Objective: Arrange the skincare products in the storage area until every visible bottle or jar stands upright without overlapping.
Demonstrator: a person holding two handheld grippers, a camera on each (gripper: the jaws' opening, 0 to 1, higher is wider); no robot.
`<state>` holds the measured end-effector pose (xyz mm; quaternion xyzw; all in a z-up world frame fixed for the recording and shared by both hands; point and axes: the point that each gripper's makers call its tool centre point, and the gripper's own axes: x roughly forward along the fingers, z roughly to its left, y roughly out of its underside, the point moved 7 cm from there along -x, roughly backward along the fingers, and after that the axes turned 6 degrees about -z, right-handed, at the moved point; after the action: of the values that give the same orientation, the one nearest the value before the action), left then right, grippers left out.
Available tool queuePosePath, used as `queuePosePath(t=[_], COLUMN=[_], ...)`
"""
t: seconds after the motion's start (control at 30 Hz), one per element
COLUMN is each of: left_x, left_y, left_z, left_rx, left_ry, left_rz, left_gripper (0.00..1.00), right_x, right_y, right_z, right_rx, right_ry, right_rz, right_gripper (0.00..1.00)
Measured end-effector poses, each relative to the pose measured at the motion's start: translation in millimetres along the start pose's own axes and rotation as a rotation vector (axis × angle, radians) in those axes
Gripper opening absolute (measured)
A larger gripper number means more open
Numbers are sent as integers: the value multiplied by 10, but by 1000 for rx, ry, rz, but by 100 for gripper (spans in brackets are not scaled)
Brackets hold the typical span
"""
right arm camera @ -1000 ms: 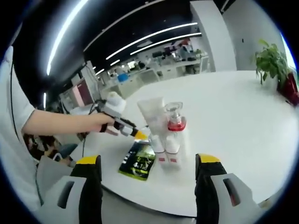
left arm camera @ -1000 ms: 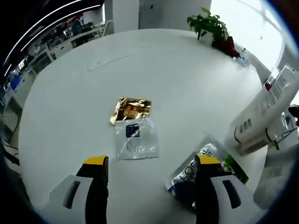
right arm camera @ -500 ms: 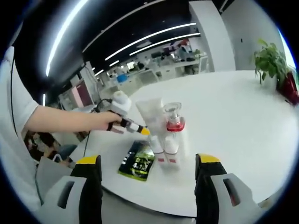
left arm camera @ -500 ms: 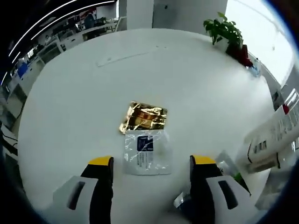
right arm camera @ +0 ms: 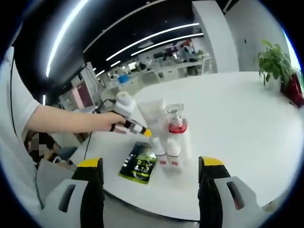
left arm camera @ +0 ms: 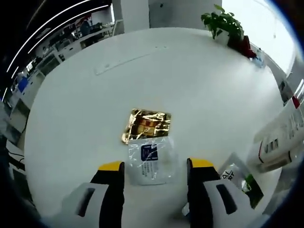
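Left gripper (left arm camera: pixel 152 166) held open, nothing gripped, clear sachet (left arm camera: pixel 151 159) framed between jaws on white table (left arm camera: pixel 76 109). Gold sachet (left arm camera: pixel 146 125) laid just beyond, edges touching. Right gripper (right arm camera: pixel 152 164) spread open, empty. Upright tube (right arm camera: pixel 153 124) and red-collared bottle (right arm camera: pixel 176 133) seen beyond, side by side; green sachet (right arm camera: pixel 138 163) flat to left. Plant (left arm camera: pixel 221 21) at far edge.

An open-plan office, by the look of it. Long strip lights (right arm camera: pixel 142 40) run across a dark ceiling in the upper middle of the right gripper view, and beneath them rows of desks (right arm camera: pixel 156 71) with screens stretch back. A big round white table (left arm camera: pixel 190 90) dominates the left gripper view, a potted plant (left arm camera: pixel 223 23) sits at its upper right edge, and a white pillar (right arm camera: pixel 213 33) rises behind.
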<state>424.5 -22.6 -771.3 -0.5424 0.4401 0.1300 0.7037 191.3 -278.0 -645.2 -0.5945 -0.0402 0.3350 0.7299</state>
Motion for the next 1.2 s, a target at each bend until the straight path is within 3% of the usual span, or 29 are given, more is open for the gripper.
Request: queuePosePath(t=[0.03, 0.47, 0.9, 1.0, 1.2], left_x=[-10, -88, -363, -445, -630], left_y=[0, -18, -25, -26, -65], left_z=[-8, 121, -24, -43, -86], left_rx=[4, -112, -203, -180, -217], left_ry=[1, 12, 23, 16, 26], left_rz=[-2, -64, -91, -99, -135], left_gripper=[37, 36, 36, 36, 36], right_x=[1, 6, 15, 17, 27], right_y=[0, -2, 6, 6, 3], right_z=[2, -13, -25, -22, -12], right_rx=[0, -6, -22, -28, -45], right_ry=[0, 5, 0, -4, -10], right_rz=[0, -7, -9, -11, -12], right_gripper=[81, 81, 81, 81, 81])
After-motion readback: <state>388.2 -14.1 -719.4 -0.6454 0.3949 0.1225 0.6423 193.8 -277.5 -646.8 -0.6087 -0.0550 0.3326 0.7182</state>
